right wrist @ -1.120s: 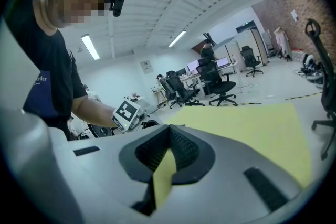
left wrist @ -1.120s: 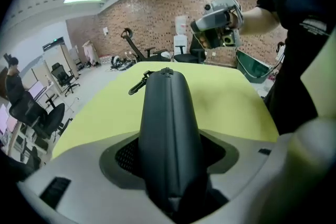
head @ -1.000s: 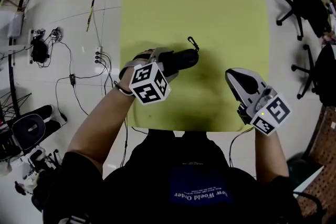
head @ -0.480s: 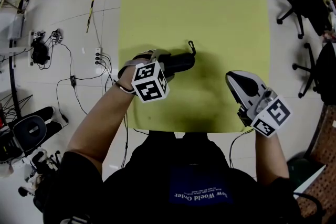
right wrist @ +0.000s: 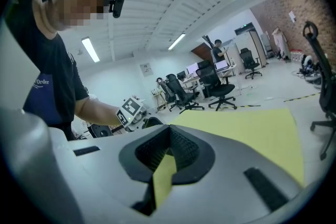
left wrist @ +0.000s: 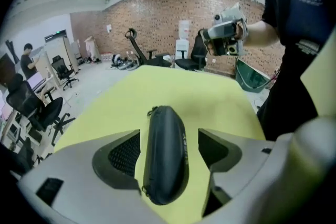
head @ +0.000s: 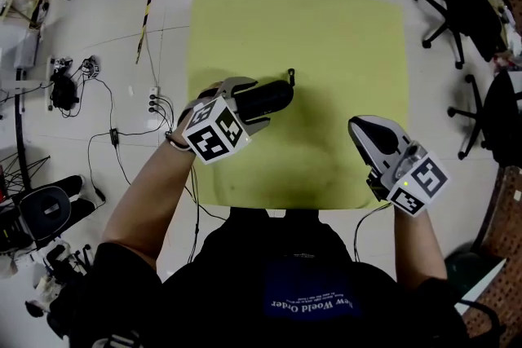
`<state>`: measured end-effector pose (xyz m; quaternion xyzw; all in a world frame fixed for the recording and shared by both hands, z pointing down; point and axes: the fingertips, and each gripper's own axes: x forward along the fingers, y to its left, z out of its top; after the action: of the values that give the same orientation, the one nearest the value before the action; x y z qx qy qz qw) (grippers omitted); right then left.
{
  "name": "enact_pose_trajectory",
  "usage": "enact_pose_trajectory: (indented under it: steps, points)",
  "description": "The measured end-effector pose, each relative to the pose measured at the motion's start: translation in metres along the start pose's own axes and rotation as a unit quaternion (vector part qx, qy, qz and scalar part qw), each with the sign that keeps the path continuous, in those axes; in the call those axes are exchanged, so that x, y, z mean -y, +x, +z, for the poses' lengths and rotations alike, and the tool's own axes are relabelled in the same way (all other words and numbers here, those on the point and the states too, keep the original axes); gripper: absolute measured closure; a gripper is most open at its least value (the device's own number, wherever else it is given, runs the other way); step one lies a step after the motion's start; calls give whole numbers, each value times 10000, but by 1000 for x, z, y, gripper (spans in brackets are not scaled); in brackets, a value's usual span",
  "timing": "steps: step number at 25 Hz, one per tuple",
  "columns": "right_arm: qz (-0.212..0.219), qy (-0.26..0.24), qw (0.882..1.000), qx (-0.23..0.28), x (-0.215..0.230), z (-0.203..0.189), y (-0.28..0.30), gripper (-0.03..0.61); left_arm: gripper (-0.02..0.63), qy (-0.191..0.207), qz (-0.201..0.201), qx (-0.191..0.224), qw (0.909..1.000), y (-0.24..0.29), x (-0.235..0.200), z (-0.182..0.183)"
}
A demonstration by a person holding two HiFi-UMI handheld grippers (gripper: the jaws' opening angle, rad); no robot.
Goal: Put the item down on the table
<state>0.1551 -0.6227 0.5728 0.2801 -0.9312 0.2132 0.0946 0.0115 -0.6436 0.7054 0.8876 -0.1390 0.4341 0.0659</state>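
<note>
Release is the step in hand, by my reading: the black zipped case (head: 273, 96) lies flat on the yellow-green bench (head: 326, 37), left of its middle, with its long axis running away from the person and a small pull loop (head: 290, 76) at its far end. The left gripper (head: 259, 102) hangs over it, tilted downward. Its jaws have just been opening and now stand wide apart, the case between them but not pressed by either. In the left gripper view a strip of bench shows on both sides of the case, narrow on the left and broad on the right. To finish cleanly, the jaws should keep this full spread while the gripper lifts straight up off the case rather than sweeping sideways. The pad on the narrow side is close enough that a small sideways drift or roll could nudge or spin the case. Drawing back toward the person only after the jaw tips are above the top of the case would also keep them away from the loop. The case looks soft-shelled and light, so it would probably slide easily if brushed. The right gripper (head: 360, 129) sits well apart over the near right part of the bench, jaws together with nothing between them, and has no part in this step.
</note>
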Motion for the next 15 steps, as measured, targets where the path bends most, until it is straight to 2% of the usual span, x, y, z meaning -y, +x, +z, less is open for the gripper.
enact_pose_trajectory:
  steps: [3, 5, 8, 10, 13, 15]
  points:
    - [-68, -190, 9997, 135, -5, 30, -9, 591, 285, -293, 126, 890, 9955, -53, -5, 38]
    - [-106, -285, 9993, 233, -12, 54, -17, 591, 285, -609, 239, 1639, 9843, -99, -6, 68]
    - [-173, -408, 9983, 376, -20, 91, -31, 591, 285, -1065, 441, 2624, 9581, -166, -5, 105]
    - [-184, -511, 9973, 500, -26, 115, -41, 591, 287, -1354, 464, 3202, 9365, -206, -1, 125]
    - [-184, -674, 9954, 648, -38, 143, -51, 591, 289, -1738, 491, 3857, 9048, -254, 8, 139]
    - [-187, -758, 9944, 709, -47, 156, -56, 591, 358, -1849, 634, 4126, 8897, -276, 17, 140]
